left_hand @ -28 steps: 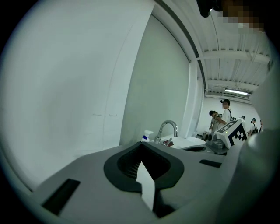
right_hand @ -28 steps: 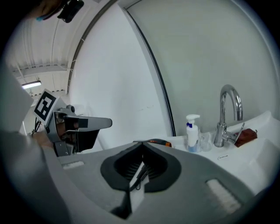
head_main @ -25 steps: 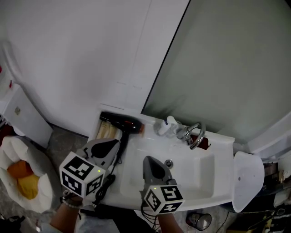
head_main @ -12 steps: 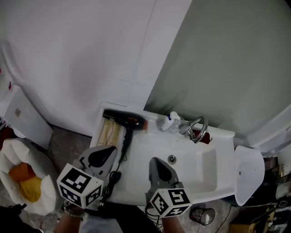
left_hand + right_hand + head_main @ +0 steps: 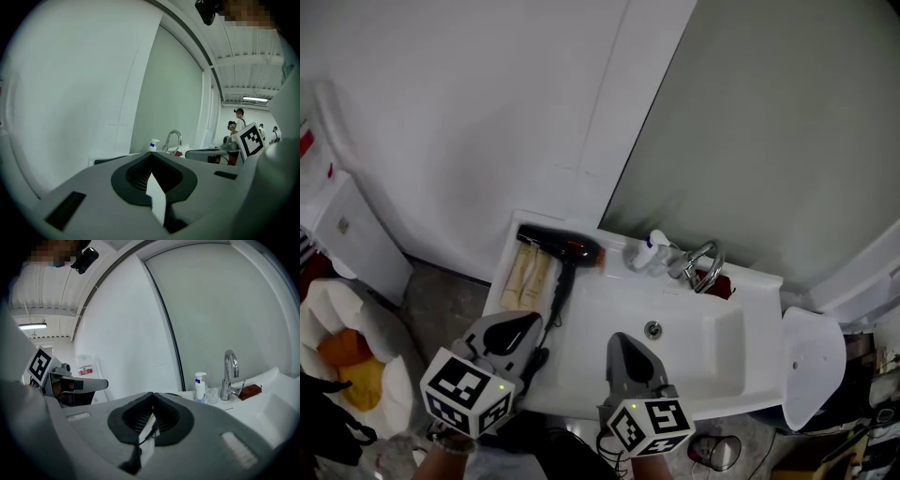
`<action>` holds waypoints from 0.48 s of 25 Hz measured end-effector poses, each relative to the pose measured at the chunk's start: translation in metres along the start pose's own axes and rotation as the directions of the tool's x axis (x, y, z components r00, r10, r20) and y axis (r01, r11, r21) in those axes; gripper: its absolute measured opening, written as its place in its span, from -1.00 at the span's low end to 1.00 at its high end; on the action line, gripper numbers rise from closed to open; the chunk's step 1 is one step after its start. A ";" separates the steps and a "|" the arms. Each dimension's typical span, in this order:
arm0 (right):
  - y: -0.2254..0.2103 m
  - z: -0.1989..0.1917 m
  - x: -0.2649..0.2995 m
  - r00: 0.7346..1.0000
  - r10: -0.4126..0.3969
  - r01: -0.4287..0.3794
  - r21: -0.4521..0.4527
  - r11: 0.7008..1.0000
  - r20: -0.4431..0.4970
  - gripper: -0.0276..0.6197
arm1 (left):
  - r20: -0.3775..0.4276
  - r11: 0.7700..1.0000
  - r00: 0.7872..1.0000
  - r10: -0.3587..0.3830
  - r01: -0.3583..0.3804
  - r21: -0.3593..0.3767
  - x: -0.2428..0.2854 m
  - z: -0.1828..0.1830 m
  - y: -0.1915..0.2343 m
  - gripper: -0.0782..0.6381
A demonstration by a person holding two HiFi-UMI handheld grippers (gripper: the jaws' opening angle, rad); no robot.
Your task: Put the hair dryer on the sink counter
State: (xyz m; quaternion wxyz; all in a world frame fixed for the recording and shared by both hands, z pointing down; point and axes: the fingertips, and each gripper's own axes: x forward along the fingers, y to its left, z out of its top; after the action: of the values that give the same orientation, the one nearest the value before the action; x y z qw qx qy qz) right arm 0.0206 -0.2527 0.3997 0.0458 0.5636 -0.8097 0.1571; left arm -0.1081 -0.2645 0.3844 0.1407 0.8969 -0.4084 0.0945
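Hair dryer (image 5: 562, 251) lies at worktop (image 5: 598, 302) back-left corner, cord (image 5: 555, 302) trailing to front-left edge. Left claw (image 5: 525, 324) & right claw (image 5: 623, 343) both closed, empty. Risk, imo: left claw snags cord, drags dryer off.

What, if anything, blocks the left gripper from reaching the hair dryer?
Likely nothing, so yes: the hair dryer lies on the sink counter just ahead of the left gripper, with only its cord between. The jaws are shut.
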 end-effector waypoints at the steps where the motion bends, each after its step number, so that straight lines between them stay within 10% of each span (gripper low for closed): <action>1: -0.001 0.001 -0.005 1.000 0.003 -0.003 -0.002 1.000 0.004 -0.92 | 0.001 1.000 1.000 0.001 -0.001 -0.001 -0.001 0.000 -0.005 -0.77; 12: -0.023 0.002 -0.064 0.999 0.024 -0.024 -0.005 1.000 0.022 -0.92 | 0.021 1.000 1.000 0.008 -0.008 0.004 -0.005 0.003 -0.072 -0.77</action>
State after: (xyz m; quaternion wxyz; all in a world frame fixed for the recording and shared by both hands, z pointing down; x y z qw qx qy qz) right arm 0.0652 -0.2037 0.3862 0.0364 0.5554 -0.8172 0.1494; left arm -0.0564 -0.2168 0.3675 0.1341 0.8966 -0.4131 0.0865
